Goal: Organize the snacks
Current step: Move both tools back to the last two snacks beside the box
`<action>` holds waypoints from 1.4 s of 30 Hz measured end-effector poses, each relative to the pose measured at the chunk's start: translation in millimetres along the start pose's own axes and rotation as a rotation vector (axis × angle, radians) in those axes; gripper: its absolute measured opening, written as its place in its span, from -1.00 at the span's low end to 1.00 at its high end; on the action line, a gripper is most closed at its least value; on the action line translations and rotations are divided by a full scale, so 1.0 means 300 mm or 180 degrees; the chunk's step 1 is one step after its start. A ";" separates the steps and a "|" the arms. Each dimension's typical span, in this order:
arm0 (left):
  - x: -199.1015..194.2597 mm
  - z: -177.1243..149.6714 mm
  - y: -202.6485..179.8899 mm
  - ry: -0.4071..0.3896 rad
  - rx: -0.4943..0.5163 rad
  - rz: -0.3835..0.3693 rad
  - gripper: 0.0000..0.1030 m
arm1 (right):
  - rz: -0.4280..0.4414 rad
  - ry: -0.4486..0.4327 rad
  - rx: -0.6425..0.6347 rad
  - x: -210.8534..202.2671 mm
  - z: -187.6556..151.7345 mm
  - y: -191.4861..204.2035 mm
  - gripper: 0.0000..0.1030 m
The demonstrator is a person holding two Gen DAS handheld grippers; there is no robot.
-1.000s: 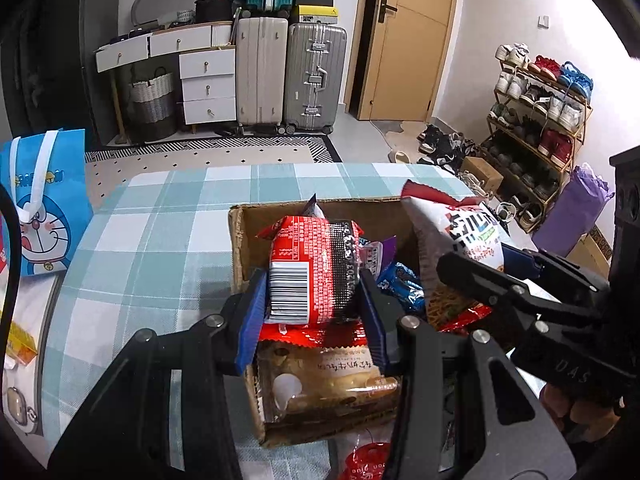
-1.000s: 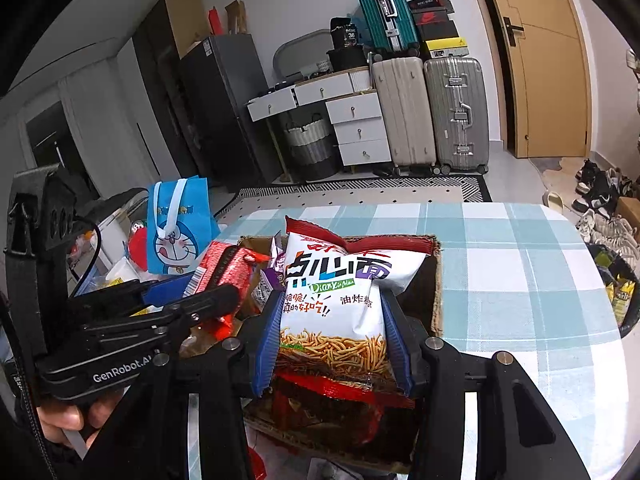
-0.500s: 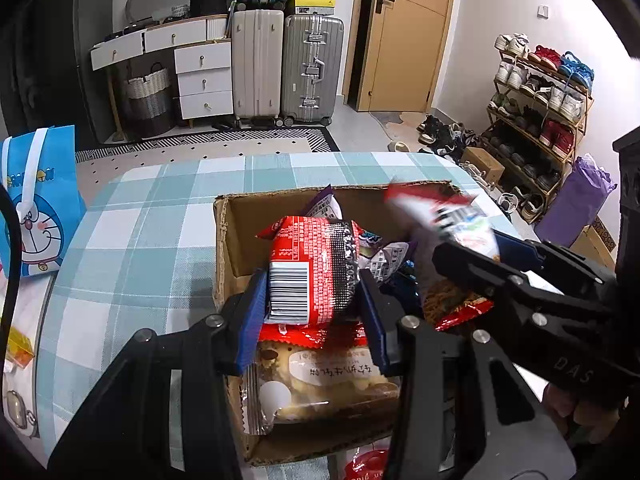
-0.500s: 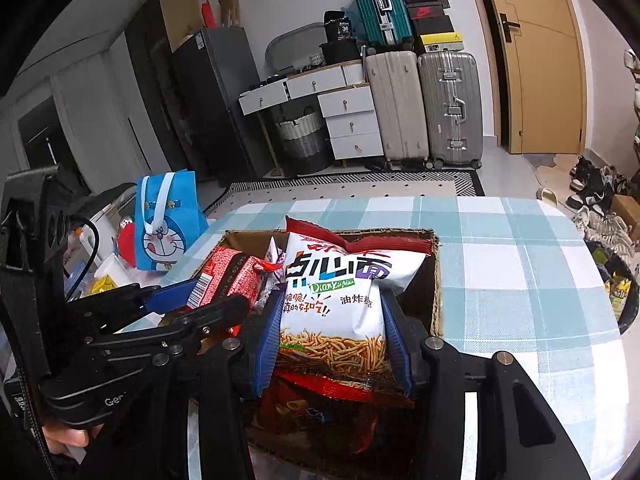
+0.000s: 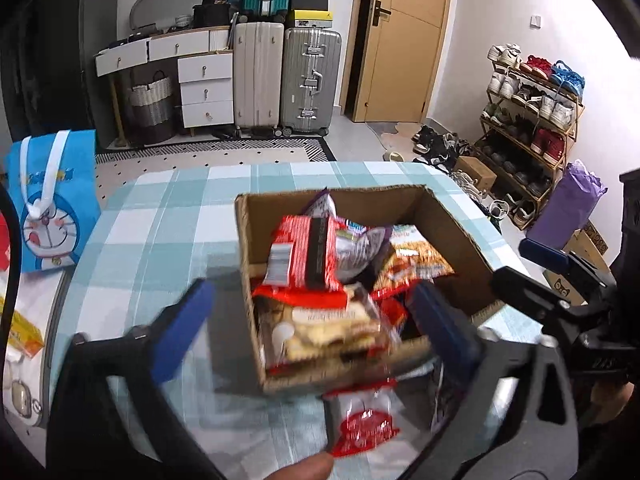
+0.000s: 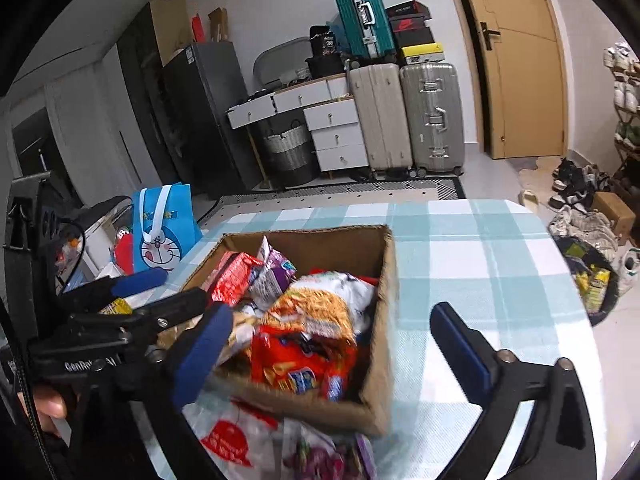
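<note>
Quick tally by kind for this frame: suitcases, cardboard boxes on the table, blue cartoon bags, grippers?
Suitcases: 3 (teal suitcase, cream suitcase, silver suitcase)
Cardboard box: 1
Blue cartoon bag: 1
Grippers: 2 (left gripper, right gripper)
Total: 7

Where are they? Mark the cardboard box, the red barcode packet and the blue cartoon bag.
cardboard box (image 5: 448, 220): left wrist view, on its bare right inner wall.
red barcode packet (image 5: 298, 256): left wrist view, on its red face beside the barcode.
blue cartoon bag (image 6: 164, 236): right wrist view, on the printed cartoon face.
</note>
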State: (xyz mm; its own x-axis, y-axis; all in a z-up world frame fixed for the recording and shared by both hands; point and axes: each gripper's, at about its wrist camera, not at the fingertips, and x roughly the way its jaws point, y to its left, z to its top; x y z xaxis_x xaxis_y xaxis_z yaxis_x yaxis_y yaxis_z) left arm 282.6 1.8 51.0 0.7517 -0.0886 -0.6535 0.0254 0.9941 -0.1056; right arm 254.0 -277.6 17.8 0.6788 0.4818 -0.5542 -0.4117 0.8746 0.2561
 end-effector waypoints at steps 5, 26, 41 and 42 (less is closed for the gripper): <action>-0.068 -0.076 0.029 0.0065 -0.0072 0.0006 0.99 | -0.0105 0.0086 0.0005 -0.067 -0.067 -0.015 0.99; 0.008 -0.341 -0.006 0.0582 -0.0077 -0.0001 0.99 | -0.0165 0.0590 0.0283 -0.064 -0.312 -0.047 0.99; 0.163 -0.402 -0.074 0.0915 -0.0046 -0.0042 0.99 | -0.0201 0.0764 0.0224 -0.025 -0.348 -0.039 0.99; 0.170 -0.402 -0.076 0.0923 -0.0054 -0.0058 0.99 | -0.0202 0.0766 0.0222 -0.023 -0.349 -0.040 0.99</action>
State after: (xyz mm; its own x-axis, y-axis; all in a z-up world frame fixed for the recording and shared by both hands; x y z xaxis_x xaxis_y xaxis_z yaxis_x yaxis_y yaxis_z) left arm 240.8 -32.9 -70.4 0.5315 -0.1232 -0.8380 0.0243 0.9912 -0.1303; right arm 190.7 -297.2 -64.3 0.5341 0.4062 -0.7414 -0.3243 0.9084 0.2640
